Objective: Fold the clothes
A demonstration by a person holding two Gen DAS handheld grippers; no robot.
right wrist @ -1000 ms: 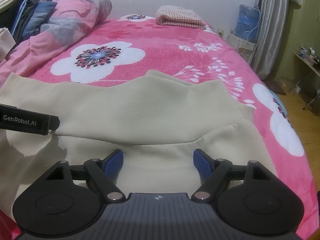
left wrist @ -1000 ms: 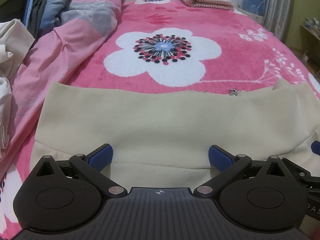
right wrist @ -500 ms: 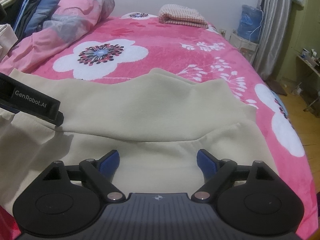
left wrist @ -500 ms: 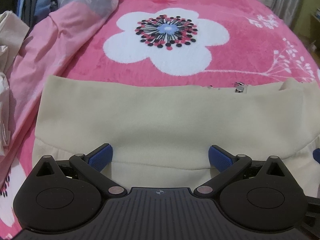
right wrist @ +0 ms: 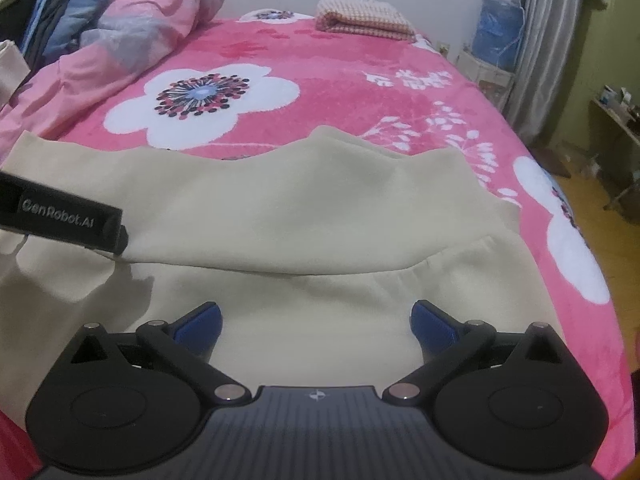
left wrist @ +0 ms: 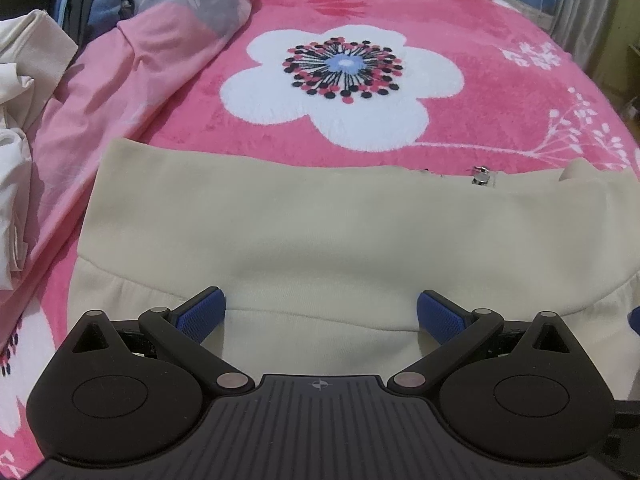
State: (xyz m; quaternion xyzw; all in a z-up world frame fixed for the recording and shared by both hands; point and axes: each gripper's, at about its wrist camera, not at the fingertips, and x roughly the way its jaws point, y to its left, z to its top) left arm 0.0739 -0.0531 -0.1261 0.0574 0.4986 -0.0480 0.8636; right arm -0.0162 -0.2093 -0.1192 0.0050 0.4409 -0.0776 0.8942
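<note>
A cream garment point(left wrist: 320, 224) lies spread on the pink flowered bed, its far part folded over the near part; it also shows in the right wrist view point(right wrist: 304, 216). A small metal zip pull point(left wrist: 482, 175) sits at its far edge. My left gripper point(left wrist: 321, 312) is open and empty, low over the garment's near edge. My right gripper point(right wrist: 316, 320) is open and empty over the garment's right half. The left gripper's black body point(right wrist: 60, 220) shows at the left of the right wrist view.
A pink quilt point(left wrist: 132, 64) and a pile of clothes point(left wrist: 24, 92) lie along the left side. A folded checked cloth point(right wrist: 362, 18) sits at the bed's far end. The bed's right edge point(right wrist: 600, 264) drops to the floor, with curtain and furniture beyond.
Both grippers stay open over the garment. The left wrist view has tilted down then up slightly; the right gripper has edged forward a little. The garment has not visibly moved.
</note>
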